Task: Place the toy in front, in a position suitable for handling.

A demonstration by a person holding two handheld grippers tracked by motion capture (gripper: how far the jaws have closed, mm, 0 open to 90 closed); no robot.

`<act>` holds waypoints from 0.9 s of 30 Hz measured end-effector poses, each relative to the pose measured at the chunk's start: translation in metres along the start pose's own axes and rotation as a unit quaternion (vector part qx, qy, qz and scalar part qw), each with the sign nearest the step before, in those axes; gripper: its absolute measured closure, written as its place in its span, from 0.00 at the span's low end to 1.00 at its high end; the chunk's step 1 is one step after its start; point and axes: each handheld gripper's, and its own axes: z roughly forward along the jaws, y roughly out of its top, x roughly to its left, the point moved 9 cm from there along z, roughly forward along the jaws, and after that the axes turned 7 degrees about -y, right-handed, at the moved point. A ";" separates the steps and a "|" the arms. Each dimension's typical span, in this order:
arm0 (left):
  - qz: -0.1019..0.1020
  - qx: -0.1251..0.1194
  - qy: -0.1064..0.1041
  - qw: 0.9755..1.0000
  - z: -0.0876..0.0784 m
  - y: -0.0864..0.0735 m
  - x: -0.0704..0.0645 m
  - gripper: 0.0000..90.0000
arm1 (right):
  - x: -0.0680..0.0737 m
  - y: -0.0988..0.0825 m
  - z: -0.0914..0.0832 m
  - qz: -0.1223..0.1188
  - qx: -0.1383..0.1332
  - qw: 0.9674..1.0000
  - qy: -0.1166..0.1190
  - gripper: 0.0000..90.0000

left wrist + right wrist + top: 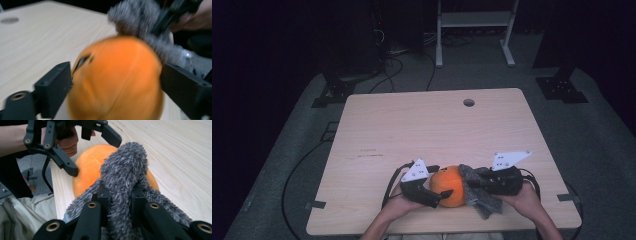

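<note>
From the high view, a round orange plush ball (448, 192) sits near the 6 o'clock edge of the pale wooden table (427, 130), with the left gripper (443, 196) at its 9 o'clock and the right gripper (468, 184) at its 3 o'clock, pinching a fuzzy grey cloth (479, 197). In the left gripper view, the spread jaws flank the ball (115, 80) without clearly pressing it. In the right gripper view, the jaws clamp the cloth (123, 170), which drapes against the ball (90, 170).
</note>
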 end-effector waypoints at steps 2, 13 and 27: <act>-0.013 0.001 -0.011 1.000 0.001 -0.004 0.002 0.10 | -0.004 -0.003 -0.001 0.005 0.001 1.000 -0.002 0.83; 0.024 0.005 -0.002 1.000 0.002 -0.004 -0.007 0.34 | -0.020 -0.011 -0.006 0.019 0.015 0.999 -0.031 0.83; 0.042 -0.005 0.024 0.999 -0.007 0.012 -0.011 0.42 | -0.011 0.002 -0.005 0.004 0.000 0.999 -0.036 0.83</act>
